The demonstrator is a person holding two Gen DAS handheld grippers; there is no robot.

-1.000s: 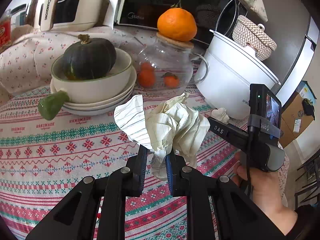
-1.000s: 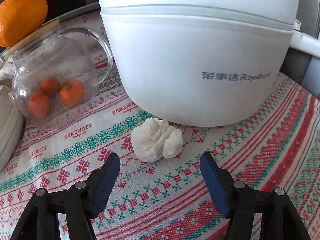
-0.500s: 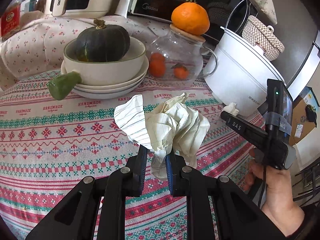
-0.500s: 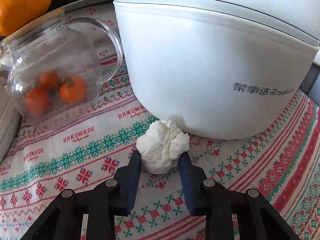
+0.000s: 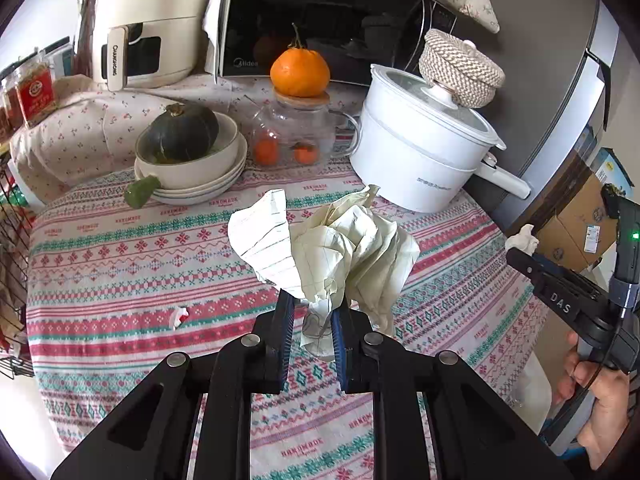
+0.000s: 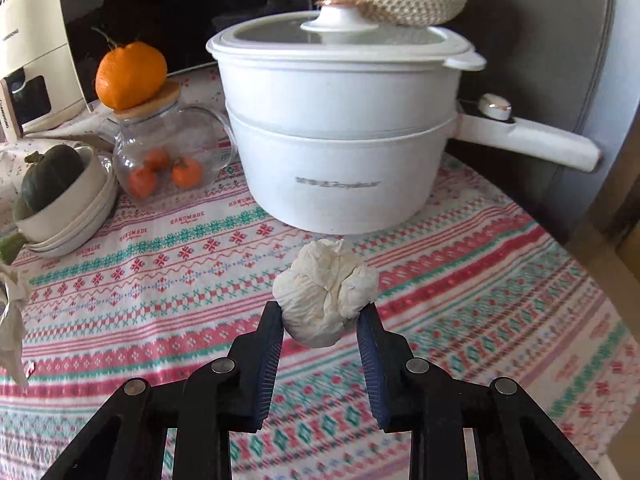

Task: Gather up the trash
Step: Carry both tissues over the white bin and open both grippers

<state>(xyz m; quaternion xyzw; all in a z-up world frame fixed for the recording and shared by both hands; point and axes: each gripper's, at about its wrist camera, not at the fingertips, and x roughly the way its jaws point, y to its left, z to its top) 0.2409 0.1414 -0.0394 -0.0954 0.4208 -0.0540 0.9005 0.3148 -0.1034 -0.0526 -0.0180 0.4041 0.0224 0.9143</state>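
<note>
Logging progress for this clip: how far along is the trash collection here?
Both pickups look done. The left gripper is shut on the crumpled lined cream paper, the right gripper on the white tissue wad, both clear of the patterned tablecloth. Left: a small red-and-white scrap lies there, and no bin is in view for the drop-off.

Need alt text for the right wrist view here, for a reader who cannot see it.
The right hand-held gripper is shut on a crumpled white tissue ball, held above a patterned tablecloth. Behind stand a white electric pot and a glass teapot with an orange on its lid.
</note>
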